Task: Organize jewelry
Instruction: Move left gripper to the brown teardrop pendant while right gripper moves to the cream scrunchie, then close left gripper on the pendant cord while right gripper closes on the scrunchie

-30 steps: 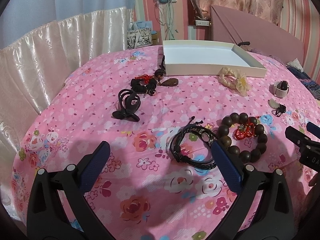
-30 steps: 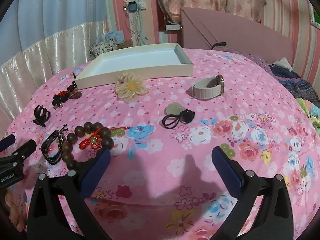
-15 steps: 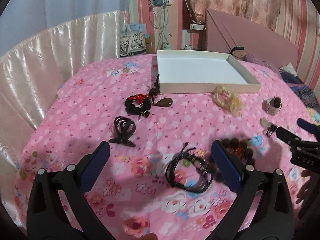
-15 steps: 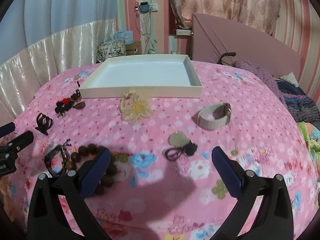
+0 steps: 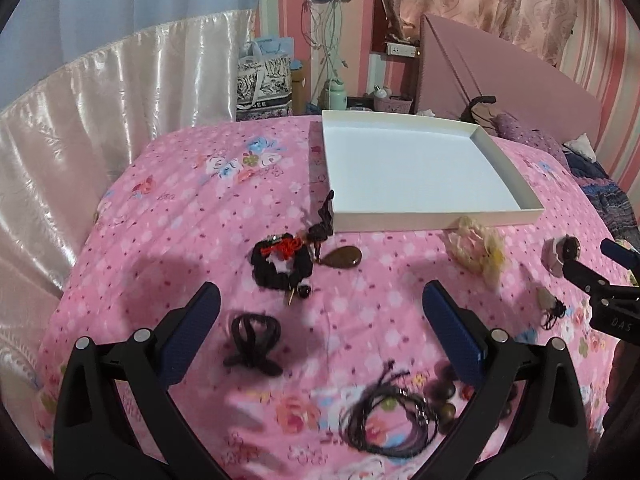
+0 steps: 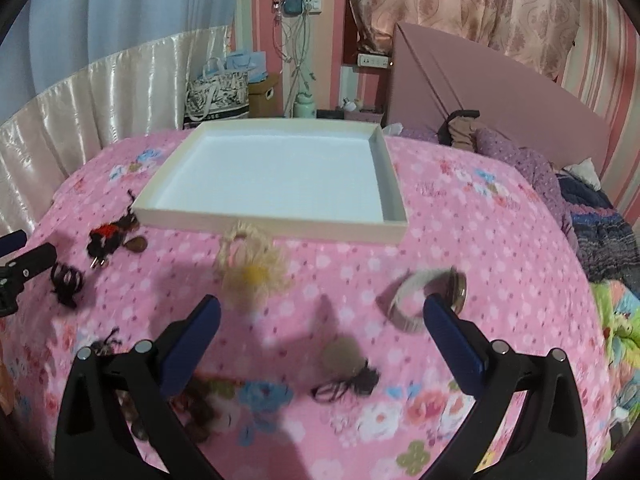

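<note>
2 grippers are hanging spread wide and empty above the bed [image 5: 168,208], and both views are now looking farther up the bed than they were 1 second ago, so the white tray [image 5: 404,168] is filling much more of each picture. That shift is suggesting the first pickup is only starting: the tray is holding nothing, and every piece is lying on the pink floral cover.

Between the left gripper [image 5: 320,336] fingers, the black hair claw [image 5: 254,344] is sitting nearest, with the black scrunchie [image 5: 282,262] and brown pendant [image 5: 342,258] beyond it, near the tray's corner. The cord bracelets [image 5: 390,420] and wooden beads [image 5: 444,396] are lying low and right, partly behind a finger.

Ahead of the right gripper [image 6: 320,336], the cream flower hair tie [image 6: 250,268] is resting just beside the tray's near wall. The watch [image 6: 420,296] is sitting to the right, and what is probably a pendant on a black cord [image 6: 344,376] is blurring below.

Open cover is lying between the pieces, giving room to descend. The tray's raised near wall is needing clearance on any carry, and the bed's left edge is dropping toward the satin skirt [image 5: 80,128].
</note>
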{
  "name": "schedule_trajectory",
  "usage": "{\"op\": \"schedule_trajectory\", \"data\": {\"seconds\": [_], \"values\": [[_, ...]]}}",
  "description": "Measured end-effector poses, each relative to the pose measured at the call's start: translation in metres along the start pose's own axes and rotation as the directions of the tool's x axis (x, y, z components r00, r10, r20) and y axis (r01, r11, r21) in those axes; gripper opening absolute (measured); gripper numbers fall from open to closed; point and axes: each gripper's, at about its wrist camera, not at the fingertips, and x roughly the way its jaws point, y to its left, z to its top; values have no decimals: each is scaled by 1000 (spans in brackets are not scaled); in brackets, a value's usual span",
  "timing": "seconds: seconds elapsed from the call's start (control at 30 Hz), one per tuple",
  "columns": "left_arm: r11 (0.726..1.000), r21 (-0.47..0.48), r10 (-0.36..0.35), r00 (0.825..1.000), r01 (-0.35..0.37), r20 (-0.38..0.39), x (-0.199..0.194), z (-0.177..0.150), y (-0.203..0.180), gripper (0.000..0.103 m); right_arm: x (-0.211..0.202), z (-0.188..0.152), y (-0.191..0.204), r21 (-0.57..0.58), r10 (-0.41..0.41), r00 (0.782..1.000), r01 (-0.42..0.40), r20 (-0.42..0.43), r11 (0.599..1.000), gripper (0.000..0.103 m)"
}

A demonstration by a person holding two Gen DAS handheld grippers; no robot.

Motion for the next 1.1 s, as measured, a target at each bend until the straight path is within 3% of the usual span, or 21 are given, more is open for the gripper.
{"op": "schedule_trajectory", "data": {"seconds": [0.33,0.67,0.73,1.1], "values": [[998,45,42,998,-39,-52,48,27,-1,100,43,29,12,-17,19,998,-20,-58,1000,101],[999,47,8,990,-1,-142,95,31,3,87,76,24,17,-24,-12,993,9,-116,1000,100],[999,40,-2,988,8,-154,102,32,4,80,81,27,18,-22,-10,993,7,-118,1000,100],[999,30,-32,976,40,-217,129,44,0,59,119,29,35,-17,37,977,-41,-208,999,73]]}}
